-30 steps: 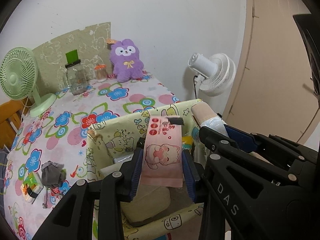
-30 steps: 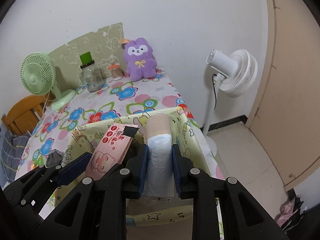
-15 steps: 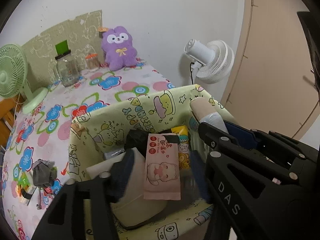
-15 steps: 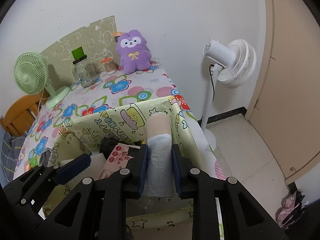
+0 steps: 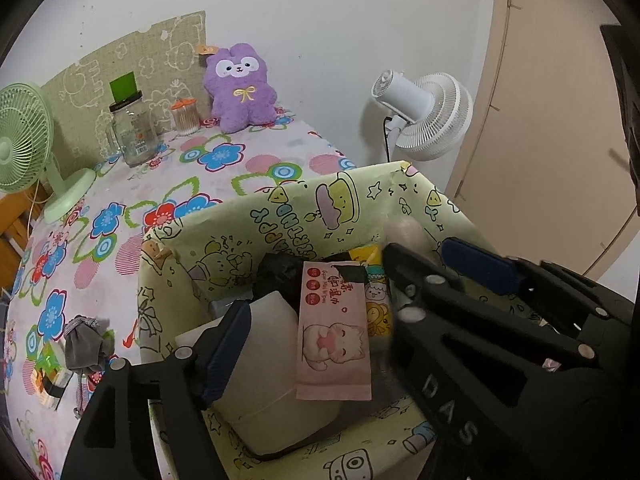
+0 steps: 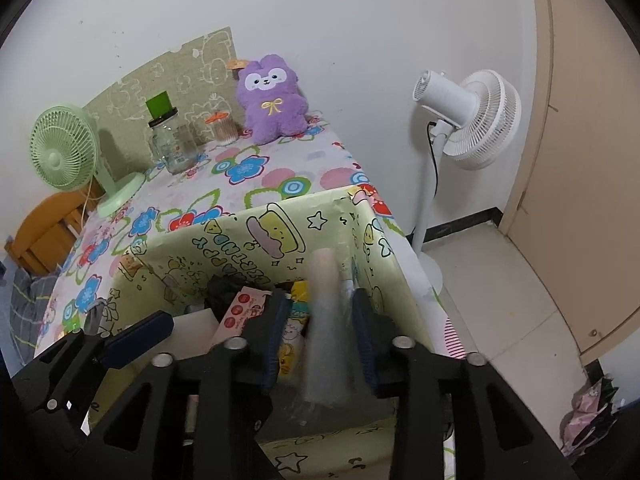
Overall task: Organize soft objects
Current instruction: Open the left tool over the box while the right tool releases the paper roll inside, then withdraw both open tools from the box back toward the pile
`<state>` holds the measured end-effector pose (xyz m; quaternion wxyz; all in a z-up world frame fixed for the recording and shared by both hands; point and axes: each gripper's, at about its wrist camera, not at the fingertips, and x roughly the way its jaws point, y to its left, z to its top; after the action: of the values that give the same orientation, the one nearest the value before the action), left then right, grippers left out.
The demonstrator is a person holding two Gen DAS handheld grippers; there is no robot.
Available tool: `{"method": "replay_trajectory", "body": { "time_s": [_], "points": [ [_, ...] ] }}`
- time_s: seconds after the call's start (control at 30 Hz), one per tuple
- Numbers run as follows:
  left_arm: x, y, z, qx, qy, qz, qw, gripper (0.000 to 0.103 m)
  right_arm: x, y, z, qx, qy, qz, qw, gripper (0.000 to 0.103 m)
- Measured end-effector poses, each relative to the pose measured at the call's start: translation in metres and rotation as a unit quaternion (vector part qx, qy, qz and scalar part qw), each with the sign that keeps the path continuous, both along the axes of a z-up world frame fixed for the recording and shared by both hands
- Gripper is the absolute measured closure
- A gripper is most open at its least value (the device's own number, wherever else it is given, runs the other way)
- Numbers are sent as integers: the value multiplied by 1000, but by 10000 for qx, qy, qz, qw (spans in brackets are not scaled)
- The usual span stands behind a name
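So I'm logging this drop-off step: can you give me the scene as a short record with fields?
container: yellow cartoon-print storage box at table edge
left gripper: jaws open over box
pink wet-wipes pack: released, lying in box on white pack
right gripper: jaws apart around plastic bag roll, grip unclear
still on table: purple plush, grey cloth

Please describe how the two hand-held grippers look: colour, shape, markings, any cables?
The left hand-held gripper and the right hand-held gripper are matte black, angular frames with cut-outs and silver screws. Fingers carry dark blue pads. White letters "DAS" mark the right one. No cables visible.
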<state>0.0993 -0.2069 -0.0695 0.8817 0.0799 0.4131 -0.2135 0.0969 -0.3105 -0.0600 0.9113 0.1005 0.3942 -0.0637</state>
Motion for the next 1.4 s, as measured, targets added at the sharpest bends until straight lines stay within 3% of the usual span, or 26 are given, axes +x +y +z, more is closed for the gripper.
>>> {"method": "replay_trajectory", "body": {
  "time_s": [0.07, 0.33, 0.7, 0.83, 1.4],
  "points": [
    [-2, 1, 2, -1, -35, 20, 10000, 25, -2, 1, 1, 61, -50, 2, 10000, 46],
    [-9, 8, 8, 67, -143, 62, 9999, 20, -11, 8, 7, 38, -37, -80, 10000, 38],
    [-25, 28, 25, -4, -413, 146, 9990, 17, -26, 25, 25, -147, -214, -25, 9997, 37],
    [-30, 35, 31, -33, -507, 182, 9985, 17, -31, 33, 33, -182, -319, 8, 9993, 28],
    [-50, 71, 56, -164, -859, 351, 9956, 11, -50, 68, 63, -376, -613, 175, 9973, 24]
  ]
}}
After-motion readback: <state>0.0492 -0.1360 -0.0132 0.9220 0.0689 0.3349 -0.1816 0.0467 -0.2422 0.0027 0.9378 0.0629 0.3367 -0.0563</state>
